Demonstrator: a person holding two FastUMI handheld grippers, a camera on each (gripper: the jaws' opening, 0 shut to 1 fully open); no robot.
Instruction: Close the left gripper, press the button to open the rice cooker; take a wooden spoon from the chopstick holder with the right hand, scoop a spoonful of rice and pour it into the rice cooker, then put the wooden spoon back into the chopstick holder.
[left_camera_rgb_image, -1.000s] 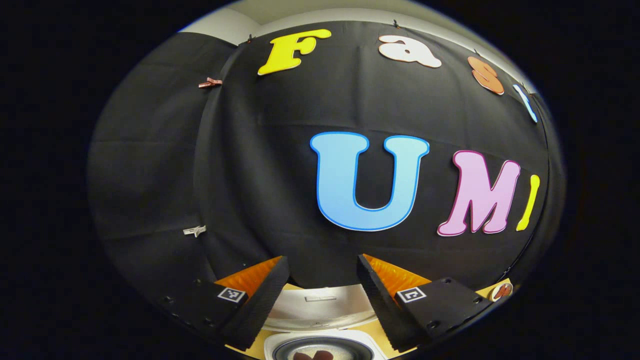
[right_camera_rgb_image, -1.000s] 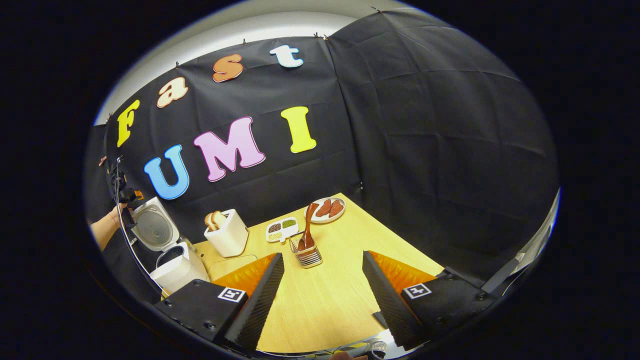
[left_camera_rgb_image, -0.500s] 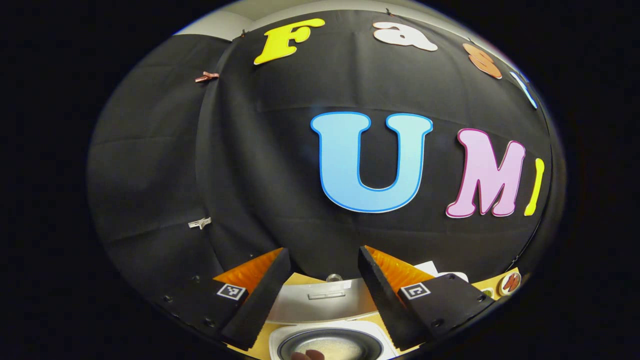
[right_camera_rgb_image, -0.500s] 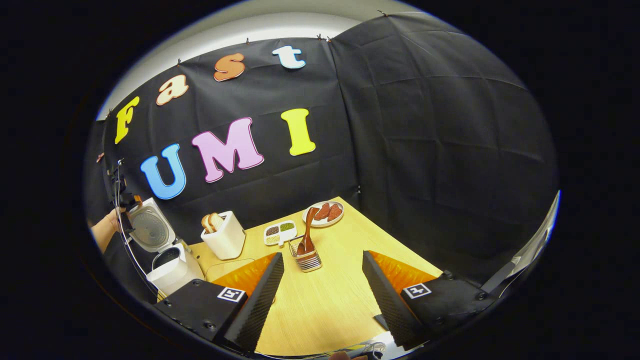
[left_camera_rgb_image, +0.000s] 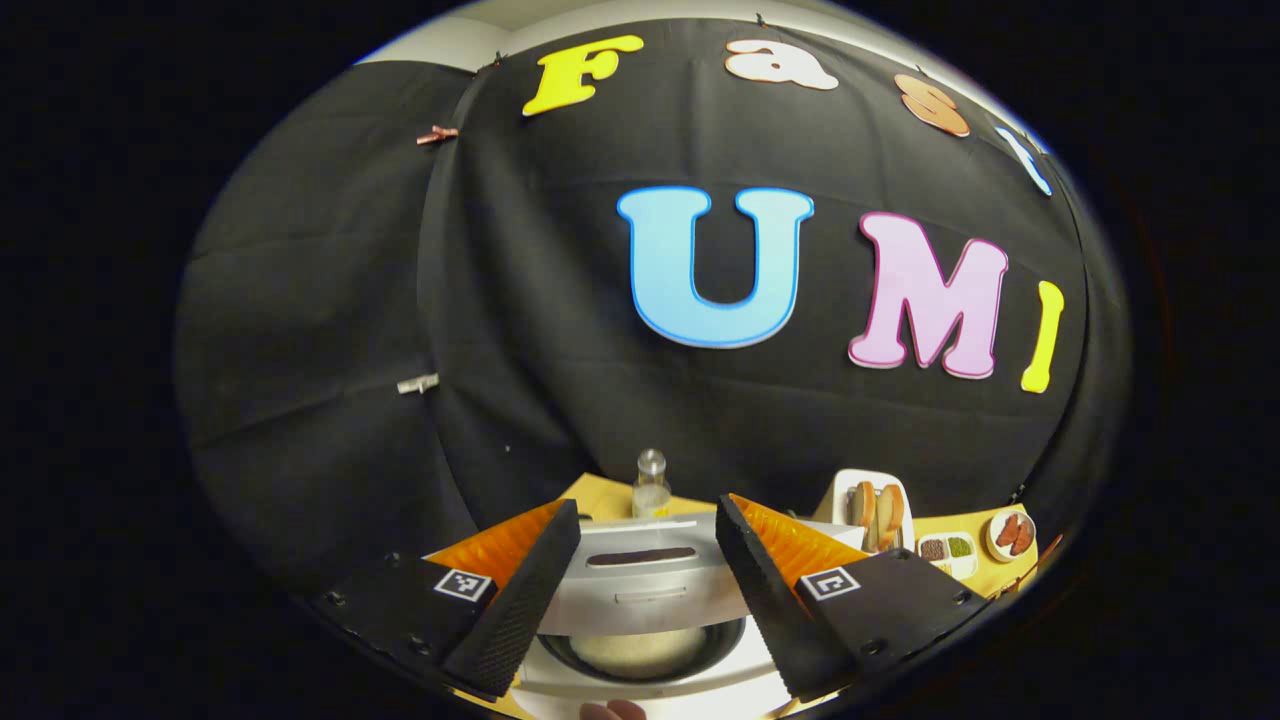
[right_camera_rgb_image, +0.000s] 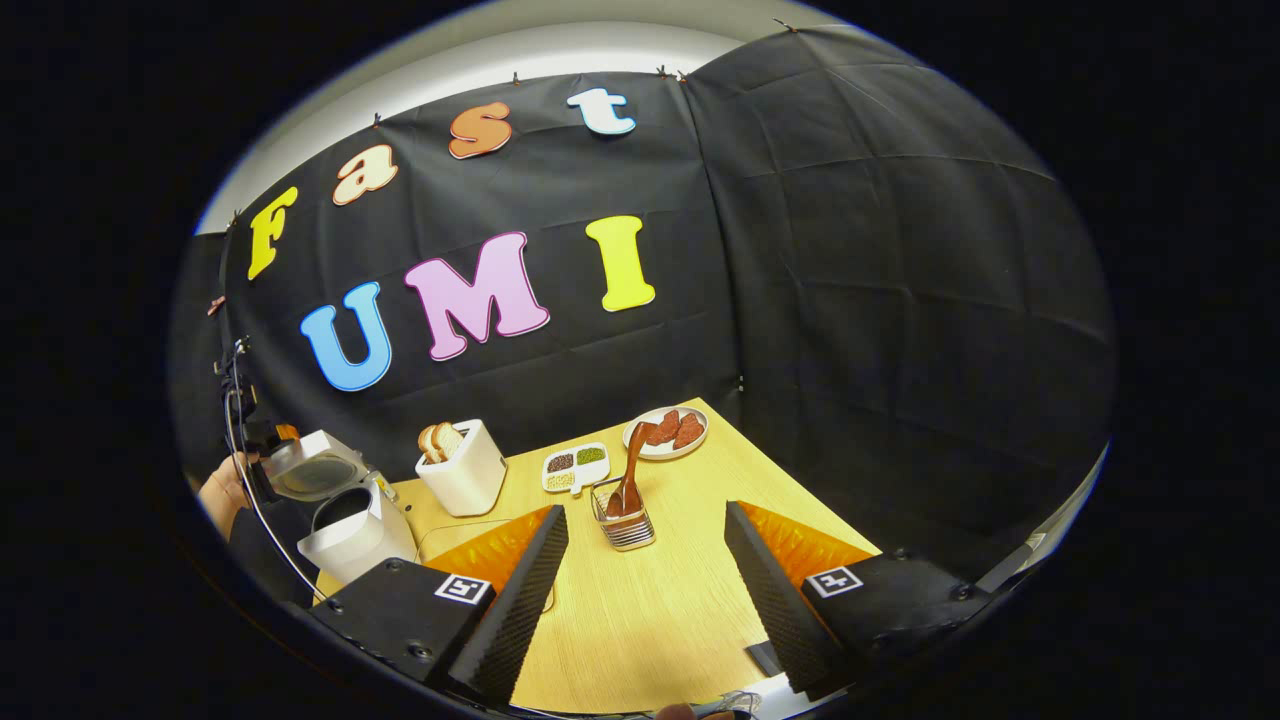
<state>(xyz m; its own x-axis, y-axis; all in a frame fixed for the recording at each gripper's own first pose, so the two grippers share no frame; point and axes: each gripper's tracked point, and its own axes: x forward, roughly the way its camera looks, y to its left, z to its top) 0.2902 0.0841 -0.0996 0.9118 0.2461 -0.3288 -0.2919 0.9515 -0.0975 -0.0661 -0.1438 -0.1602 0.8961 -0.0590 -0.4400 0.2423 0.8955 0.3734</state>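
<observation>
The rice cooker (right_camera_rgb_image: 345, 520) is already open, its lid (right_camera_rgb_image: 315, 470) raised, and some rice seems to lie in the inner pot (left_camera_rgb_image: 640, 652), though this part is poorly seen. The left gripper (left_camera_rgb_image: 648, 545) is spread apart above it and holds nothing. The right gripper (right_camera_rgb_image: 647, 555) is also spread and empty, well apart from the wooden spoon (right_camera_rgb_image: 630, 470), which stands in the chopstick holder (right_camera_rgb_image: 625, 520). The spoon should be approached straight and taken at its upper handle, so that the holder is not tipped. On the wooden table (right_camera_rgb_image: 660, 610) a toaster (right_camera_rgb_image: 460, 465), a divided dish (right_camera_rgb_image: 575, 465) and a plate (right_camera_rgb_image: 668, 432) are placed; black cloth closes the booth.
</observation>
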